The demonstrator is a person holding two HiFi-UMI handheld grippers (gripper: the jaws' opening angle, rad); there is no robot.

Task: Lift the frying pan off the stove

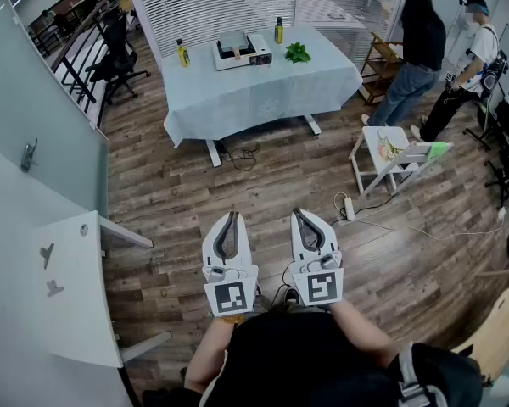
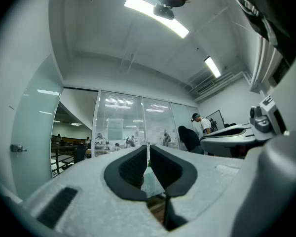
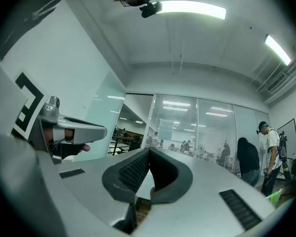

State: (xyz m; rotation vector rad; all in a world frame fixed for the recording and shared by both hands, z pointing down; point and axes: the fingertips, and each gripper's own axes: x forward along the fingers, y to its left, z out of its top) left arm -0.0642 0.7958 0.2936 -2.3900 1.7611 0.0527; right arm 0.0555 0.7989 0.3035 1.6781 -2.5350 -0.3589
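Pointing level, left gripper (image 1: 232, 216) and right gripper (image 1: 299, 214) are held side by side at lower centre, both clenched, empty.

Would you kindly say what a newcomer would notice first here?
First, the left gripper and right gripper, white, held side by side low in the head view, both shut and empty. Far beyond them stands a table draped in pale blue, a portable stove on top; a person in black and another in white stand at upper right.
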